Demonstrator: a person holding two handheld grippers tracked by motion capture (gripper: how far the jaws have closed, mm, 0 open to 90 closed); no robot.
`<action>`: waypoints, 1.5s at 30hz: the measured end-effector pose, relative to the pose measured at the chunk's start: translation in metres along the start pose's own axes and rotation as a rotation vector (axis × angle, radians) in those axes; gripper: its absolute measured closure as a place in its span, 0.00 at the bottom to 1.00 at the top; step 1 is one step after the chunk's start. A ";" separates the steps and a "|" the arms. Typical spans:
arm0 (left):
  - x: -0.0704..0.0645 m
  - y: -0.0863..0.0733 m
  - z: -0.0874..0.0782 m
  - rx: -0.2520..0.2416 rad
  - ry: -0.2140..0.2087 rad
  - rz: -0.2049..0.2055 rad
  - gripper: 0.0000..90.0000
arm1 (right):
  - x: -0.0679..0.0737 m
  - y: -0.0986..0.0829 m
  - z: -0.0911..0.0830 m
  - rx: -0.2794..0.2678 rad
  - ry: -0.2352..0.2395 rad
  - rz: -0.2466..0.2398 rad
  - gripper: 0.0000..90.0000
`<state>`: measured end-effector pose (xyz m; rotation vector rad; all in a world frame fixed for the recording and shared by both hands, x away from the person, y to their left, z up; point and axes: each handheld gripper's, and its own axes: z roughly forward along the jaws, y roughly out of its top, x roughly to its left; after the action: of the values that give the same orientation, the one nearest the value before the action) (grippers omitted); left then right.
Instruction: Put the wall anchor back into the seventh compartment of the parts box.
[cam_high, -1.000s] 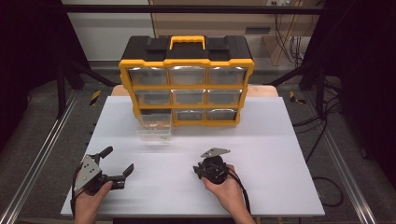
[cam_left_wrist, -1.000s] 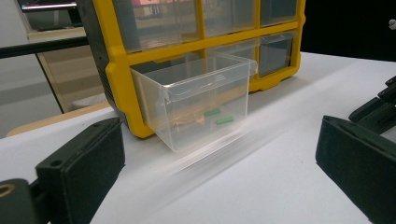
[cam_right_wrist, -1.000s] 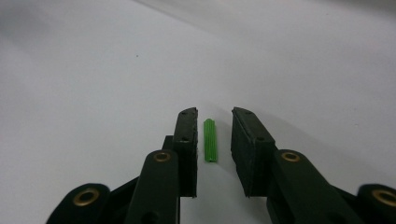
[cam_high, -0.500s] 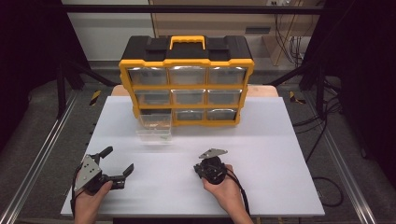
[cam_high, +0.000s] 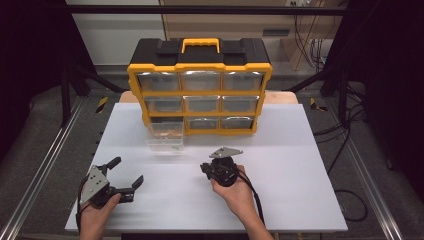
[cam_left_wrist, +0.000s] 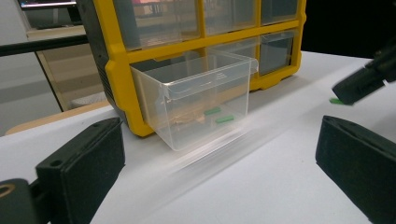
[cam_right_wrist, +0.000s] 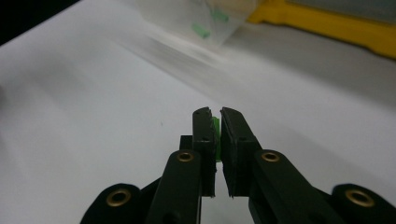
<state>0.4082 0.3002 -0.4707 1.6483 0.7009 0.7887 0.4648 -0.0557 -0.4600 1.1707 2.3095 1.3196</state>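
Right now the right gripper (cam_right_wrist: 215, 122) is pinching a small green piece (cam_right_wrist: 215, 135) between its pressed-together jaws, low over the white table (cam_high: 300, 165), near the clear drawer (cam_left_wrist: 196, 100) pulled out of the yellow organizer (cam_high: 200, 90). More green pieces (cam_left_wrist: 218, 115) lie inside that drawer. The left gripper (cam_high: 125, 172) rests at the table's near left, jaws spread wide and holding nothing.

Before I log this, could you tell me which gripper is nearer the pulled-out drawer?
Right. The right gripper sits just right of the drawer; the left gripper is farther toward the person.
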 end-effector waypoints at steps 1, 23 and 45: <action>0.000 0.000 0.000 0.001 -0.001 0.001 0.01 | 0.001 0.004 0.000 -0.011 0.001 -0.004 0.94; 0.001 -0.001 0.000 -0.003 -0.001 -0.006 0.01 | 0.002 0.065 0.011 -0.108 0.032 0.009 0.94; 0.005 0.000 -0.002 -0.011 0.010 -0.015 0.01 | -0.003 0.096 0.022 -0.168 0.044 0.073 0.94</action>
<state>0.4094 0.3059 -0.4697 1.6289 0.7138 0.7895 0.5289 -0.0177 -0.3956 1.1923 2.1546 1.5457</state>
